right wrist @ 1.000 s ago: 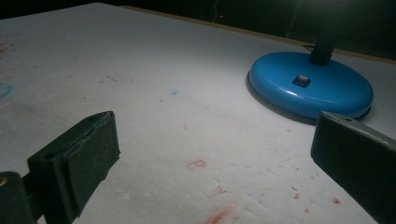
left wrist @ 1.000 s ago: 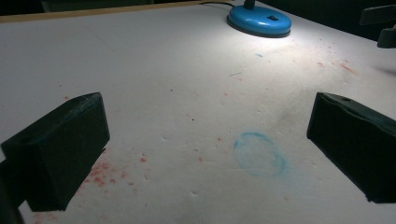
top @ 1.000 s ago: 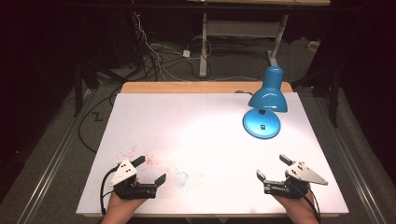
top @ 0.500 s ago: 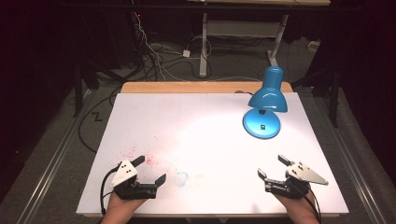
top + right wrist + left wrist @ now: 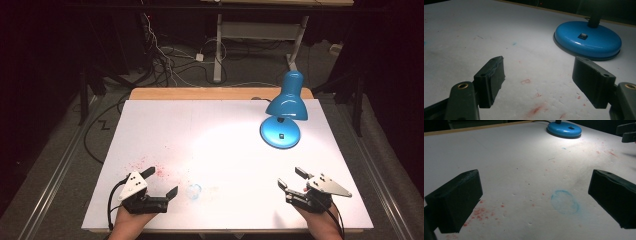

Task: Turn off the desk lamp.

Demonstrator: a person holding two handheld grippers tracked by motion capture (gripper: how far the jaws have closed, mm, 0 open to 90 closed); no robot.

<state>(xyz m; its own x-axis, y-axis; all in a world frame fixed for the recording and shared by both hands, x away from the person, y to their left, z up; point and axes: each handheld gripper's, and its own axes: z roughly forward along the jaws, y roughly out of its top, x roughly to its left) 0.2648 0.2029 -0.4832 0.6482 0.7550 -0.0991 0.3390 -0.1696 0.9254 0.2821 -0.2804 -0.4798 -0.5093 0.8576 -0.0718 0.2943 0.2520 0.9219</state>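
White table (image 5: pixel 220 125) w/ blue lamp (image 5: pixel 283 112); no containers.

White table (image 5: pixel 225 135) with red specks (image 5: pixel 150 167) and a blue ring stain (image 5: pixel 194 191) – cables (image 5: pixel 165 60) on the floor beyond

Dark room, blue desk lamp (image 5: pixel 286 107) casting bright pool on white tabletop (image 5: pixel 220 150), edges dim, high view soft

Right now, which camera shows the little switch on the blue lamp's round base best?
The right gripper view: the switch sits close and sharp on top of the lamp base. The high view shows the whole lamp with the switch as a tiny dark dot. The left gripper view shows the base far off, with the switch as a small dark mark.
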